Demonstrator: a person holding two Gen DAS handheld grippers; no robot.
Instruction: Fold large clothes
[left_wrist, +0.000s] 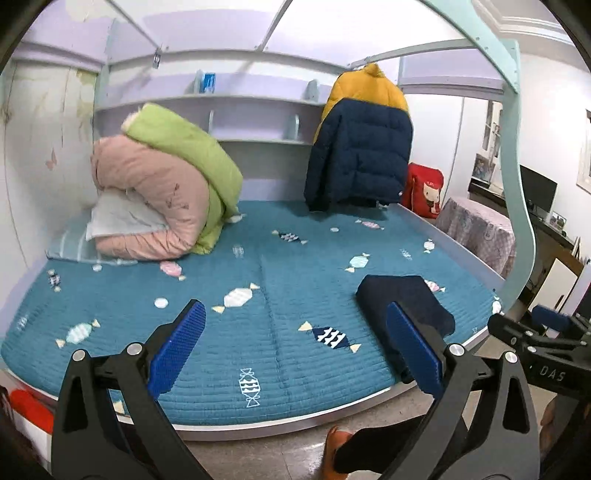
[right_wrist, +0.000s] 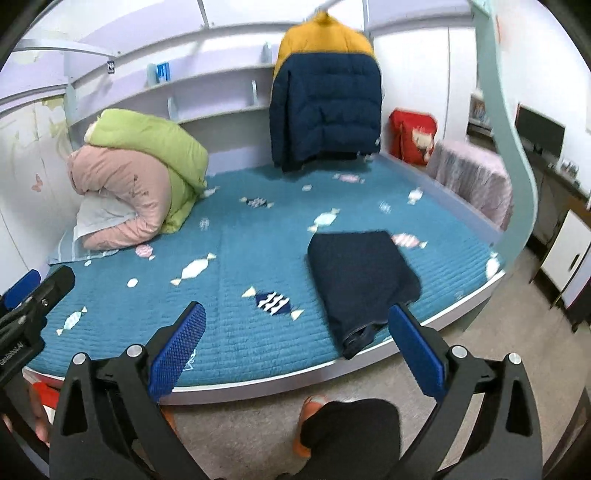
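A folded dark navy garment (right_wrist: 360, 273) lies flat on the bed (right_wrist: 236, 332), near the bed's front edge and toward its right-hand side, with one end just reaching that front edge. It forms a neat rectangular bundle, and its layered edges show at the end nearest the cameras.

The right gripper (right_wrist: 295, 350) hangs above the bed's front edge with its two blue-padded fingers spread wide apart and nothing between them; the garment lies beyond its right finger, not touched. The left gripper (left_wrist: 295, 350) is likewise held above the front edge, its blue pads wide apart and empty. In each wrist view the other gripper shows at the side of the picture.

The bed is covered by a teal quilted spread patterned with wrapped candies. At the bed's back left corner sits a bundle of rolled bedding, a pink quilt (right_wrist: 122, 192) with a green quilt (right_wrist: 155, 147) draped over it and a pale pillow (right_wrist: 99, 218) tucked beneath. At the back right, a puffy jacket (right_wrist: 325, 99), yellow on top and navy below, hangs from the frame above the bed. A red cushion (right_wrist: 412, 134) stands just beyond the back right corner.

Below the front edge, a person's foot in an orange slipper (right_wrist: 308, 406) and a dark trouser leg rest on the floor.
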